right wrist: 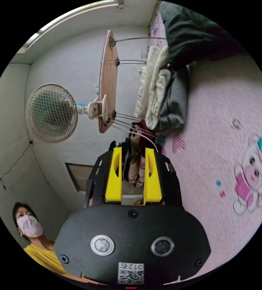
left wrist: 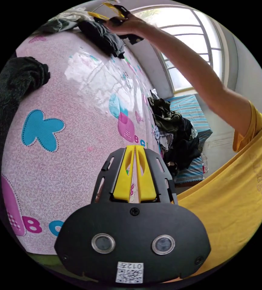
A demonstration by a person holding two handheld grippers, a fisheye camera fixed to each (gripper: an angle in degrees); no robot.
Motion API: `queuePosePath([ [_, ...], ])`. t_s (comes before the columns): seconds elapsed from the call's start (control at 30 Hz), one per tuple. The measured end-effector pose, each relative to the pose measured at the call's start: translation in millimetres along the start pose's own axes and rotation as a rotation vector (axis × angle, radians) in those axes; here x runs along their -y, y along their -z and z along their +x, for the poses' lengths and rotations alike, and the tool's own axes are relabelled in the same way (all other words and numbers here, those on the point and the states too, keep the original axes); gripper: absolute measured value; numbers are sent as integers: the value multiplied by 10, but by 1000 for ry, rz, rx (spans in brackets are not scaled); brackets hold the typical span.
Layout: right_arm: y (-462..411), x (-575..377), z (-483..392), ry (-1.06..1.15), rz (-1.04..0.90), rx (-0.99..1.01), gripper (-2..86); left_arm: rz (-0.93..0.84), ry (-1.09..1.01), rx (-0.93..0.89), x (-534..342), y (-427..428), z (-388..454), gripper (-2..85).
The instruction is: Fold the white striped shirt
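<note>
My left gripper (left wrist: pixel 135 148) hovers over the pink patterned bed sheet (left wrist: pixel 76 99), jaws together and holding nothing. My right gripper (right wrist: pixel 133 151) is open, nothing between its fingers, and points toward a heap of clothes at the bed's far end. That heap holds cream-white garments (right wrist: pixel 155 87), a grey one (right wrist: pixel 174 102) and a dark green one (right wrist: pixel 191 33); I cannot make out stripes on any. In the left gripper view a hand holds the right gripper (left wrist: pixel 108 10) above a dark grey garment (left wrist: pixel 103 36) at the far edge.
A dark knitted garment (left wrist: pixel 16 81) lies at the sheet's left side. A pile of dark clothes (left wrist: pixel 173 133) sits on a striped surface beside the bed. A fan (right wrist: pixel 50 111) and a wooden shelf (right wrist: pixel 108 81) hang on the wall. A person in a yellow top (left wrist: pixel 236 187) stands close.
</note>
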State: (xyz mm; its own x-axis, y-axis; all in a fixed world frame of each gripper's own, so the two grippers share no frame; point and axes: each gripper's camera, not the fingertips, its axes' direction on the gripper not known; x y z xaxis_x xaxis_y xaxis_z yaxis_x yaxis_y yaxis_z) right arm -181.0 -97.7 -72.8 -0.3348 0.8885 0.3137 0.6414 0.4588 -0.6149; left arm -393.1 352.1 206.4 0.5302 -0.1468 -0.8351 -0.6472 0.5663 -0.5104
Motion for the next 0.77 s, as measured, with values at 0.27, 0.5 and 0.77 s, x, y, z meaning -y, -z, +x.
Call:
queuePosePath([
  [0.27,1042,-1962,-421,126,-31,-463,34,-108,-123,-28,88,-519,537,6],
  [0.5,1895,-3517,-881,126,141,-712,13,-250,-328,15,73,-1286,1531,5],
  [0.77,2898,-5266,-1519,274,315,-1070,6,-271,-502,115,-279,-2377,2947,4],
])
